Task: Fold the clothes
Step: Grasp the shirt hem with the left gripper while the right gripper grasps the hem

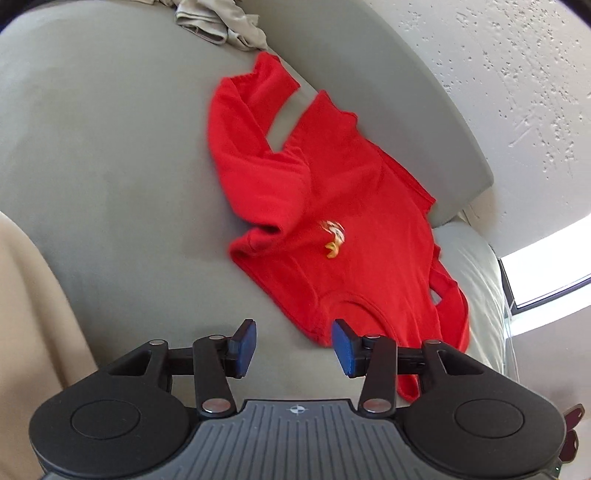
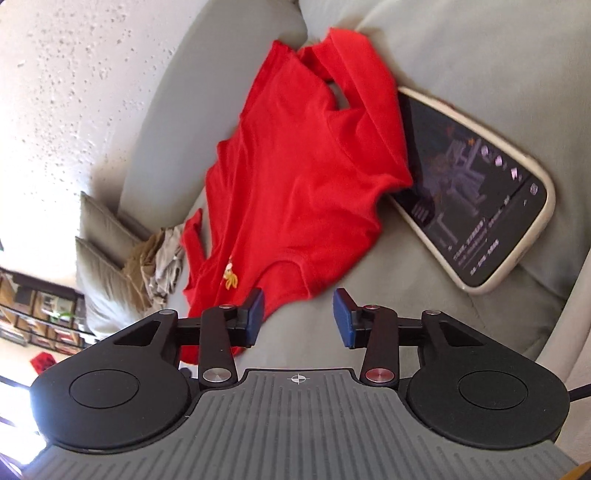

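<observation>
Red shirt (image 1: 332, 206): spread on the grey sofa cushion (image 1: 110, 166), running from the upper middle of the left wrist view down to its lower right; neckline towards the bottom, one sleeve folded in over the chest on the left.
Red shirt, right wrist view (image 2: 295, 177): fills the centre, neckline at the lower middle, its upper right sleeve lying over the edge of a phone (image 2: 476, 192).
Logo (image 1: 334, 240): small yellow and white mark on the chest, blurred.
Left gripper (image 1: 293, 345): at the bottom of its view, blue fingers (image 1: 246, 343) standing partly apart, nothing between them; the right finger sits just over the shirt's neckline edge, and contact cannot be told.
Right gripper (image 2: 298, 319): at the bottom of its view, fingers (image 2: 255, 317) partly apart and empty; the left finger lies in front of the shirt's collar edge.
Phone: screen lit, pale case, on the cushion at the right.
Other clothes (image 1: 221, 22): a beige and grey heap at the top of the left wrist view, beyond the shirt.
Wall (image 1: 498, 74): white, rough, upper right.
</observation>
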Demonstrator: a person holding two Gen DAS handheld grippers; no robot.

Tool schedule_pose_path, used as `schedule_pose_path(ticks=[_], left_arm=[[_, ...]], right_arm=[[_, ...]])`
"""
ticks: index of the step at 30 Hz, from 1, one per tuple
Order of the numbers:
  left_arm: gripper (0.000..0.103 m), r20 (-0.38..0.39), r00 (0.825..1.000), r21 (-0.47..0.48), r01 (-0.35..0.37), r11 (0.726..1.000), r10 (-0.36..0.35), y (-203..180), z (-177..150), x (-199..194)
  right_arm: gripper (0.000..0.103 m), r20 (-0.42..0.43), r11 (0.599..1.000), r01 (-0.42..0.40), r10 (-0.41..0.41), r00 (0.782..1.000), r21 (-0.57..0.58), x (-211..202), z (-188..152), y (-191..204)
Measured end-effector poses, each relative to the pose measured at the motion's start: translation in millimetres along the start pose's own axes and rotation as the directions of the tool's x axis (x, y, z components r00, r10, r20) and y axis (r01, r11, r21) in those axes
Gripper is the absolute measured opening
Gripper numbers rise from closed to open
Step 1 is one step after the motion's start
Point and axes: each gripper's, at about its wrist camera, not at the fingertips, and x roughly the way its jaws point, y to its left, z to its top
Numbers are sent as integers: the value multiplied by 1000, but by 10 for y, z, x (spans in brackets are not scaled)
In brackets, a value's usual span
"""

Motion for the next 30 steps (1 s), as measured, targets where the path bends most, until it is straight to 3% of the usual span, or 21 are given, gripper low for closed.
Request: schedule_pose_path(ticks=[5,11,19,23,24,25,26,27,30], left_arm=[[43,-16,999,-59,50,997,-51,-13,-74,170],[43,-9,997,-279,76,957,-81,147,28,384],[46,15,998,-279,59,958,-57,76,71,444],[45,19,999,-260,37,965,-33,27,83,490],[36,18,1000,-252,25,967,-22,10,88,497],[20,12,1000,-244,14,970,-12,16,100,516],[12,6,1000,-236,3,972,-2,22,112,534],[11,1,1000,-228,-8,974,8,29,124,553],[7,-10,1000,-212,11,977,-13,45,159,512]], right_arm=[[42,-7,996,2,-2,1000,88,162,-5,-177],[43,11,984,-34,32,999,176,325,68,-269],[49,45,968,-56,46,998,246,461,189,-280],[49,84,984,-45,31,996,171,528,234,-196],[46,88,990,-26,14,996,141,553,246,-160],[35,88,995,8,-17,996,104,578,260,-118],[15,88,997,44,-49,995,66,601,264,-86],[3,88,996,79,-81,993,29,623,266,-57],[2,94,981,160,-149,984,-112,645,274,82]])
